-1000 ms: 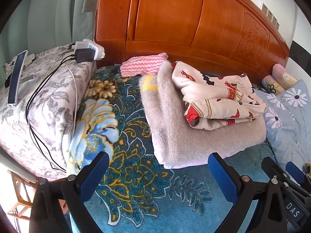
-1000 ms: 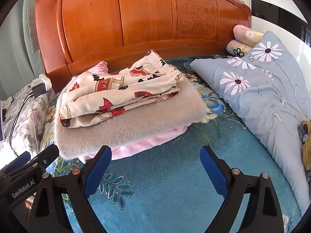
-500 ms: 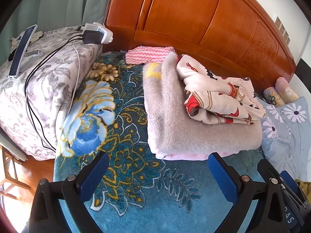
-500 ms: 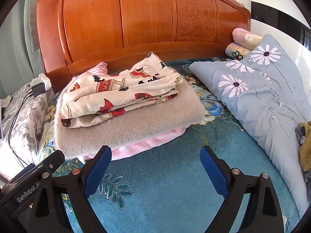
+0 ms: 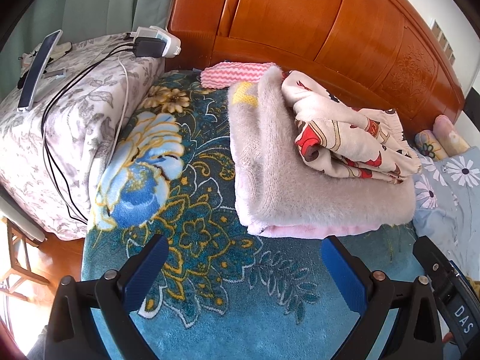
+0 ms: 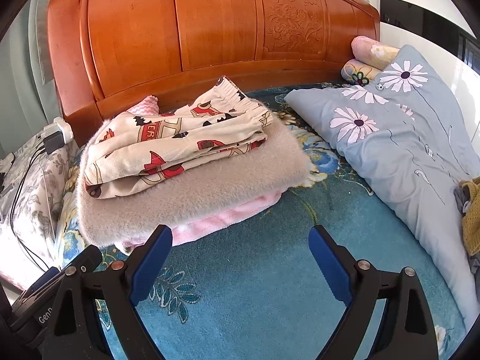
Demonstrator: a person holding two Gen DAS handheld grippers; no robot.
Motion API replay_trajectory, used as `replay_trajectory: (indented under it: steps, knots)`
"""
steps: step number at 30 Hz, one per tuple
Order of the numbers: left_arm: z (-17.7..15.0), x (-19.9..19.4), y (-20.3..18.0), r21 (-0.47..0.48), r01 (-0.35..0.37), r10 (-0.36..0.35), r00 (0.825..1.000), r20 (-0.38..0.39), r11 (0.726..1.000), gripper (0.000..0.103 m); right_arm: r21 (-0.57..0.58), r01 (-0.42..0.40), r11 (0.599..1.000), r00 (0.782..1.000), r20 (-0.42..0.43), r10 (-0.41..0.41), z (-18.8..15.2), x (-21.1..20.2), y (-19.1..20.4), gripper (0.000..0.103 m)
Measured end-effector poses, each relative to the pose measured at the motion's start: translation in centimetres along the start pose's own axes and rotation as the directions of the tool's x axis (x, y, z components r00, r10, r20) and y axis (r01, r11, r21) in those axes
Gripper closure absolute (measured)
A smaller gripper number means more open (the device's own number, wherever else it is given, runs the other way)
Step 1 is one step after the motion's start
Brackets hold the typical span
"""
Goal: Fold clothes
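Observation:
A stack of folded clothes lies on the blue floral blanket point(image 5: 210, 270) near the headboard: cream cartoon-print pants point(image 5: 354, 138) point(image 6: 180, 141) on top of a fuzzy beige garment point(image 5: 300, 186) point(image 6: 186, 198), with a pink garment point(image 5: 315, 231) point(image 6: 228, 216) under it. A pink zigzag cloth point(image 5: 234, 73) lies behind the stack. My left gripper point(image 5: 243, 265) is open and empty, above the blanket in front of the stack. My right gripper point(image 6: 240, 252) is open and empty, just in front of the pink edge.
A wooden headboard point(image 6: 210, 30) stands behind. A grey daisy pillow point(image 6: 405, 138) lies right, with a yellow garment point(image 6: 472, 210) at its edge. A floral-covered stand point(image 5: 60, 126) on the left holds a phone point(image 5: 37, 69), chargers point(image 5: 150, 45) and cables.
Both grippers have drawn back from the stack and risen a little; the left view has swung to look more down and rightward. The clothes have not moved.

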State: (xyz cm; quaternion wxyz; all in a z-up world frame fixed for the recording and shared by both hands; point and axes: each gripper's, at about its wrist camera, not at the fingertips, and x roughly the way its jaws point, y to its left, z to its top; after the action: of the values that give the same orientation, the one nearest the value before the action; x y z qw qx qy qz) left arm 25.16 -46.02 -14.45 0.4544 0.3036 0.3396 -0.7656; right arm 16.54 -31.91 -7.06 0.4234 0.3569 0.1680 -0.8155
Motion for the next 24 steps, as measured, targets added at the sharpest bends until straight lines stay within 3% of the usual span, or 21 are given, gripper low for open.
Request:
replay_trajectory:
  steps: [5,24]
  knots:
    - [-0.1,0.0,0.3,-0.027,-0.021,0.021,1.000,0.003,0.999,0.000,0.002,0.033,0.999,0.998,0.045,-0.033,0.4,-0.1,0.0,0.010]
    - [-0.5,0.6,-1.1,-0.024,-0.050,0.050,0.999,-0.010,0.998,0.000,-0.006,0.037,0.999,0.999,0.013,-0.037,0.2,0.8,0.2,0.010]
